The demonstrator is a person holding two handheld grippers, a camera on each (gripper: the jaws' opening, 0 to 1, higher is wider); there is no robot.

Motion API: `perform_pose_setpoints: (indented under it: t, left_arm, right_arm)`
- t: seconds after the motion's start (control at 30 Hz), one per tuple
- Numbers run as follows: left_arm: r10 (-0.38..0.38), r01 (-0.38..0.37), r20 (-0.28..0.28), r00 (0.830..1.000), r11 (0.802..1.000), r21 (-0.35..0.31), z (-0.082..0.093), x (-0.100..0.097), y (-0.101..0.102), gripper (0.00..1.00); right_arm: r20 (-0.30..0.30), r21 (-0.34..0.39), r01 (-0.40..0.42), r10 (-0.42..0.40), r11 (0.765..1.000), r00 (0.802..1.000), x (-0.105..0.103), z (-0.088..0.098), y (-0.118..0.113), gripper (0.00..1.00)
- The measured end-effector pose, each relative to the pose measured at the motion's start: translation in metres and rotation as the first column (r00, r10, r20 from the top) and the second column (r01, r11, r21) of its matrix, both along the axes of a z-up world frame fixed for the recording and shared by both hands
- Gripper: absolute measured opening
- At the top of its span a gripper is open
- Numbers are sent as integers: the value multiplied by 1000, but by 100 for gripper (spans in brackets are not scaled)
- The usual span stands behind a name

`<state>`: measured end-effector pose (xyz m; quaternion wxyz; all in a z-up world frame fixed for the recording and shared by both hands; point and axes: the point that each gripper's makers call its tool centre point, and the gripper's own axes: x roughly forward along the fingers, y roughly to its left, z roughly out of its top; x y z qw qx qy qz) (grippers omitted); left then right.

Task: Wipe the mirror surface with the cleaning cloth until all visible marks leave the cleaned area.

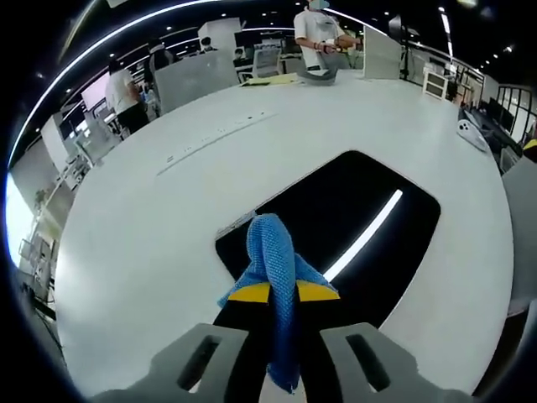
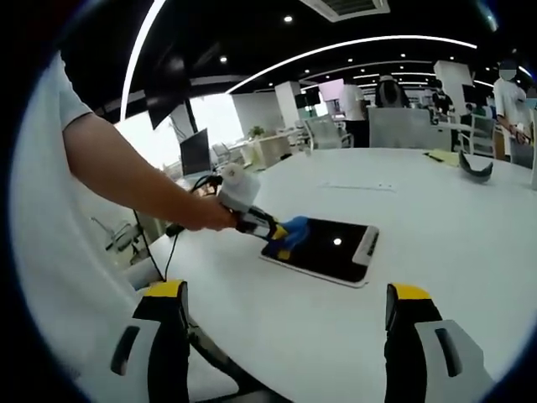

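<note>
Blue cleaning cloth clamped in your left gripper, pressed on mirror near edge, 6 o'clock; right gripper jaws apart, idle, clear.

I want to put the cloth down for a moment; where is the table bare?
Bare white table lies right of the mirror and between it and the right gripper. It is crowded at the mirror's left edge, where the left gripper presses the blue cloth.
</note>
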<state>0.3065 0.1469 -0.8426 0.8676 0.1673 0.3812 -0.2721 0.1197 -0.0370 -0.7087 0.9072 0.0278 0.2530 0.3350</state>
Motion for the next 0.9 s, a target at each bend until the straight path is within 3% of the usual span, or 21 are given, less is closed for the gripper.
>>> perform_pose_setpoints:
  t: [0.4, 0.9]
  left_arm:
    - [9, -9, 7, 1000, 1000, 0, 0, -14, 4, 7]
    - [-2, 2, 4, 1000, 1000, 16, 0, -32, 8, 7]
  right_arm:
    - [-5, 1, 5, -5, 1000, 1000, -14, -3, -2, 97]
    - [8, 16, 4, -5, 1000, 1000, -13, -2, 1, 97]
